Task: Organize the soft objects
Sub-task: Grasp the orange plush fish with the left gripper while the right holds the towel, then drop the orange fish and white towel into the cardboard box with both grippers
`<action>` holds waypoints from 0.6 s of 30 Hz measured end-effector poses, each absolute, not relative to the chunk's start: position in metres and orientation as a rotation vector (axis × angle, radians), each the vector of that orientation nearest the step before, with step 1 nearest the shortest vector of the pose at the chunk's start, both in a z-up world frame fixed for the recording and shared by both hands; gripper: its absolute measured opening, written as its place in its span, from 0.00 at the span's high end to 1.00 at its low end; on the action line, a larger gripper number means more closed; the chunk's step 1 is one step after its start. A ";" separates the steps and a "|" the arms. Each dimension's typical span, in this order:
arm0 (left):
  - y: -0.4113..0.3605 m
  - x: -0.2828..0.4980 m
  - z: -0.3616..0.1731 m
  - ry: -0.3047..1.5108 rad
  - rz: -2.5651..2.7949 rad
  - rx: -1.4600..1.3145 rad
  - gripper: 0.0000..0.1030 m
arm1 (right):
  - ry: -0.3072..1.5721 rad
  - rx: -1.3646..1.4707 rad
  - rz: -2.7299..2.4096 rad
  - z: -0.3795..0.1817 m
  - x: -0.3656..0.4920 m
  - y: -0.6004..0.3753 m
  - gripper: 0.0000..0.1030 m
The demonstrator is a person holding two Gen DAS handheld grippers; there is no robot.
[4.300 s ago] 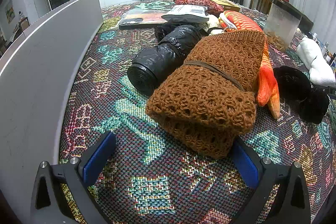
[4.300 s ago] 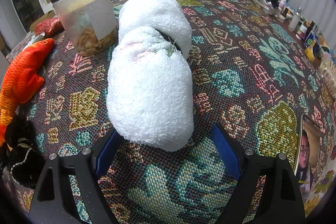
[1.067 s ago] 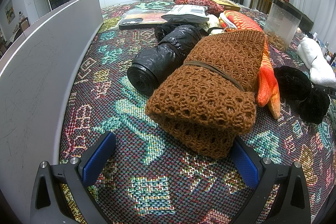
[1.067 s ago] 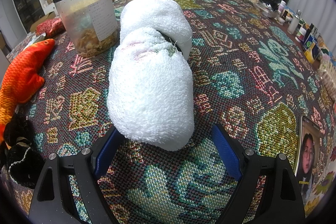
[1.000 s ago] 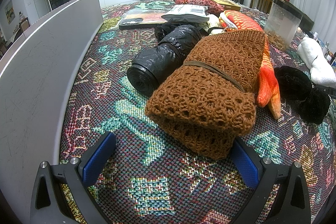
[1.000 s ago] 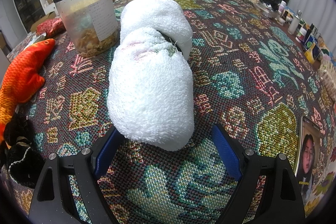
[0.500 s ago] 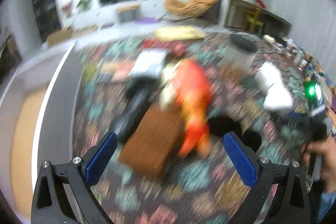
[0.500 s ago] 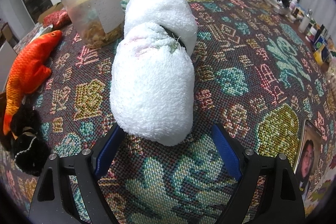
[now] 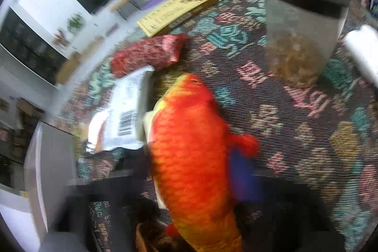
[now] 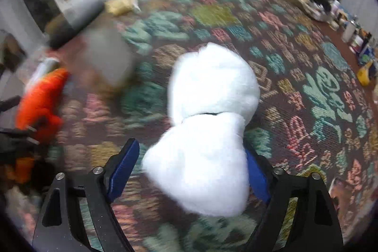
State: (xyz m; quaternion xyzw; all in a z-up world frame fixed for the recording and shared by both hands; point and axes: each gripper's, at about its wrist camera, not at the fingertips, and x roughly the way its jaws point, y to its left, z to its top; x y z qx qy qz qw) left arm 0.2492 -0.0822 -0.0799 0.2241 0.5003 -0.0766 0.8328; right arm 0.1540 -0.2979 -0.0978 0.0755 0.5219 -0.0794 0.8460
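An orange plush fish (image 9: pixel 189 145) lies on the patterned tablecloth (image 9: pixel 295 110) and fills the middle of the blurred left wrist view. My left gripper (image 9: pixel 189 176) is closing on its body; the blue right pad (image 9: pixel 243 176) presses its side, and the other pad is hidden behind the fish. In the right wrist view a white rolled towel (image 10: pixel 208 134) lies between the closing jaws of my right gripper (image 10: pixel 190 147). The right pad (image 10: pixel 255 171) touches it; a thin gap remains at the left pad (image 10: pixel 122 167). The fish (image 10: pixel 40 96) also shows at far left.
A clear canister with a black lid (image 9: pixel 302 23) stands between fish and towel. Beyond the fish lie a white barcoded packet (image 9: pixel 125 110), a red patterned pouch (image 9: pixel 146 53) and a yellow box (image 9: pixel 177 8). Small bottles (image 10: pixel 354 39) crowd the table's right edge. A grey panel (image 9: pixel 52 157) runs along the left.
My left gripper swung away from the brown knit bundle to the orange fish and its jaws narrowed around it. My right gripper moved forward along the towel and its jaws narrowed.
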 end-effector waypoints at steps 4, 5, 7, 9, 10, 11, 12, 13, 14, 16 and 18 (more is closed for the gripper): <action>-0.063 0.244 -0.049 1.017 -0.228 0.302 0.67 | 1.048 0.322 -0.143 -0.090 0.149 -0.334 0.57; -0.054 0.239 -0.037 1.000 -0.261 0.234 0.67 | 0.995 0.354 -0.148 -0.079 0.146 -0.342 0.57; -0.035 0.225 -0.009 0.955 -0.306 0.121 0.67 | 0.901 0.425 -0.134 -0.055 0.138 -0.346 0.57; -0.006 0.204 0.025 0.895 -0.348 0.017 0.67 | 0.829 0.436 -0.123 -0.027 0.133 -0.342 0.57; 0.005 0.196 0.037 0.876 -0.354 -0.006 0.67 | 0.803 0.428 -0.104 -0.011 0.131 -0.335 0.57; 0.021 0.185 0.051 0.852 -0.358 -0.031 0.67 | 0.786 0.417 -0.071 0.004 0.130 -0.320 0.57; 0.045 0.169 0.067 0.824 -0.355 -0.060 0.67 | 0.777 0.406 -0.034 0.016 0.128 -0.305 0.57; 0.061 0.159 0.077 0.813 -0.348 -0.075 0.67 | 0.771 0.394 0.016 0.028 0.125 -0.283 0.57; 0.083 0.147 0.085 0.801 -0.333 -0.092 0.67 | 0.770 0.386 0.062 0.037 0.120 -0.262 0.57; 0.131 0.123 0.096 0.785 -0.271 -0.106 0.67 | 0.780 0.382 0.191 0.050 0.108 -0.206 0.57; 0.176 0.095 0.101 0.780 -0.172 -0.082 0.66 | 0.801 0.401 0.347 0.058 0.097 -0.144 0.57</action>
